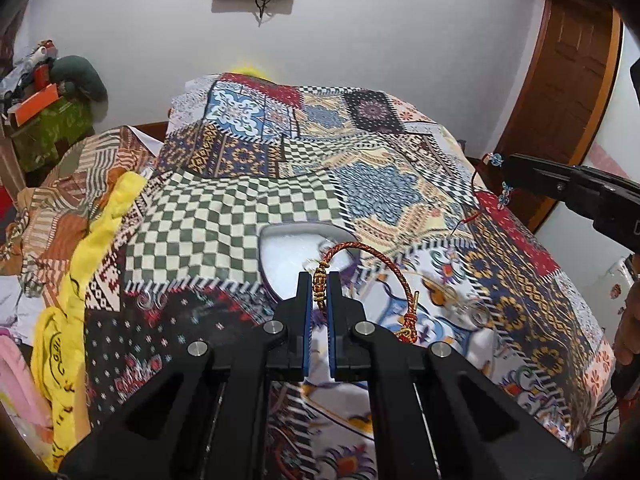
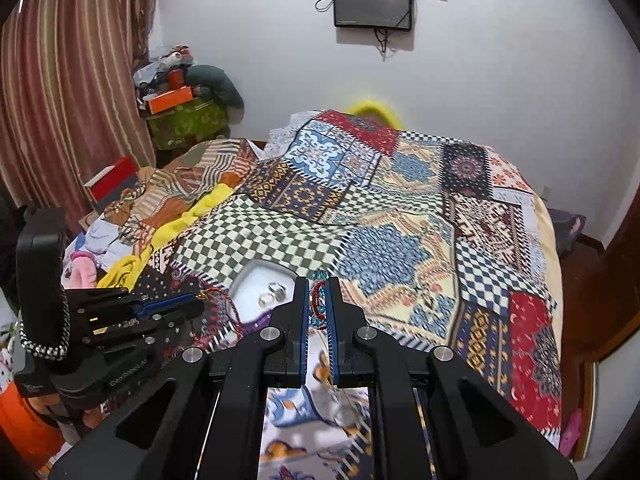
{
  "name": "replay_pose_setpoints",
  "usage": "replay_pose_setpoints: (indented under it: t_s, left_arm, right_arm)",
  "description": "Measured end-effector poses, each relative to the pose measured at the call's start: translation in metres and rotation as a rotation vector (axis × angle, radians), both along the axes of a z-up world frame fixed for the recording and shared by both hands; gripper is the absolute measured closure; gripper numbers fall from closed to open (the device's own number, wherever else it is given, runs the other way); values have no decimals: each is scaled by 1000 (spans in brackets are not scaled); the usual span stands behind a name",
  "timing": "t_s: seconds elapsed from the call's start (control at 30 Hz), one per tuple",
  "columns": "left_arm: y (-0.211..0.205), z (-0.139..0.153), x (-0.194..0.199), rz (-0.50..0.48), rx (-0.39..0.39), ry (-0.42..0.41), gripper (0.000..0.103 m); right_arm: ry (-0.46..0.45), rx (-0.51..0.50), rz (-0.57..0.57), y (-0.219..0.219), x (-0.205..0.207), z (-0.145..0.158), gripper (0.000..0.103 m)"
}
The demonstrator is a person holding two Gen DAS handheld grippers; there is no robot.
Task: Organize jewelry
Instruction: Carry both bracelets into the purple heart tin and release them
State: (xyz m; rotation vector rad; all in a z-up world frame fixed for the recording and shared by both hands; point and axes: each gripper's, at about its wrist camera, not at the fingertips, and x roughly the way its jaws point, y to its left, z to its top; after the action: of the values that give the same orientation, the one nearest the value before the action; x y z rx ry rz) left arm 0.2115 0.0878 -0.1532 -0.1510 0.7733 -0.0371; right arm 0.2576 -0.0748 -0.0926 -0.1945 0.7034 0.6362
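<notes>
Bracelets are being carried over a bed covered in a patchwork quilt, one in each hand-held gripper. The left hand-held gripper is pinching the gold bead clasp of a red-and-gold braided cord bracelet, whose loop is arching up and hanging toward the right of the white jewelry tray. The right hand-held gripper is clamping a red thread bracelet with blue crystal beads, held upright between its fingers, just right of that same tray. Two silver rings are lying inside the tray.

Judging from this, the step is placing each bracelet into the tray. To do it well, each hand-held gripper should be lowering until its bracelet's hanging part is touching the tray floor, then opening slowly, one at a time, so the cords are not tangling with each other or covering the rings. Loose thread ends could be catching on the fingers.
</notes>
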Motion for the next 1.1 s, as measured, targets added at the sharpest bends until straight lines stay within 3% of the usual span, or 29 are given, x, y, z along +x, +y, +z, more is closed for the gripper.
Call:
replay_pose_setpoints:
  t_s: [0.47,0.67,1.1]
  left_arm:
    - [35,-20,45,49,21,33,98]
    - [46,-37,62,50,-11,81,98]
    - [36,-55,81,3,18,123,98]
  right_arm:
    - [86,15,58,41,34,-19,96]
    - [129,27,86,54,42,-28,96]
    - [256,-7,140,80,60,-54,96]
